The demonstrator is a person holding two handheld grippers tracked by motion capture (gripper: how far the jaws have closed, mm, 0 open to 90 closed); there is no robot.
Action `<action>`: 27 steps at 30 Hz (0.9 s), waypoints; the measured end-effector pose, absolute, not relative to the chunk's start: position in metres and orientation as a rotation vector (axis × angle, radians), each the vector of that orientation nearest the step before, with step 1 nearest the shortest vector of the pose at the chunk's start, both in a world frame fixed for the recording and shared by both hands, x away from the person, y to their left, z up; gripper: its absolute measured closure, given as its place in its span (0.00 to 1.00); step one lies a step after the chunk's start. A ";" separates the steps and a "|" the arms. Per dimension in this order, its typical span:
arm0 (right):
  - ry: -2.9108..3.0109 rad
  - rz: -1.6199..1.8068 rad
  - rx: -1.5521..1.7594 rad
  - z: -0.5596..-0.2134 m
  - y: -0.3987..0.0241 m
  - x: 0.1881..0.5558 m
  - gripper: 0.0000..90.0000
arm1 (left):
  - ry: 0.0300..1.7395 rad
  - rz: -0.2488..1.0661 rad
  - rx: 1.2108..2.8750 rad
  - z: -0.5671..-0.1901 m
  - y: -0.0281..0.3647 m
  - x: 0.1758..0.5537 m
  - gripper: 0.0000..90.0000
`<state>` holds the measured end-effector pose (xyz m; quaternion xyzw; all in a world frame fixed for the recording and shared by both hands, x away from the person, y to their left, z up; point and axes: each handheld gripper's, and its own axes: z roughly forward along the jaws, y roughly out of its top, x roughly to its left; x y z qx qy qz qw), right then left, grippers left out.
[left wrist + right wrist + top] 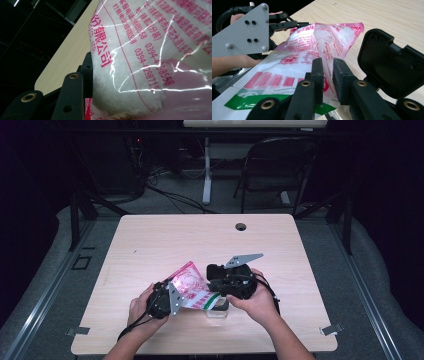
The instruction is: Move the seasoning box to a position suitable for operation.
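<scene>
Bag (189,285) of white granules, soft, slippery film, held over table (150,245) near its front edge, left tongs (172,296) clamping its body, right tongs (327,75) pinching the empty top, best hold.

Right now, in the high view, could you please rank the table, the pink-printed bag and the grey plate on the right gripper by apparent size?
1. Table, by far the largest.
2. Pink-printed bag, partly hidden by both grippers.
3. Grey plate, the smallest.
</scene>
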<state>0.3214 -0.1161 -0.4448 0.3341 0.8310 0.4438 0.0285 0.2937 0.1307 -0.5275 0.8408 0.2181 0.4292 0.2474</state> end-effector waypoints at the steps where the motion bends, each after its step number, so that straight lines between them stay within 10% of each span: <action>1: 2.567 1.371 1.033 -0.446 -0.116 0.322 0.89 | 0.594 1.174 2.289 -0.528 0.131 0.294 0.67; 27: 2.561 1.304 1.042 -0.451 -0.113 0.328 1.00 | 0.550 1.240 2.298 -0.527 0.132 0.291 0.68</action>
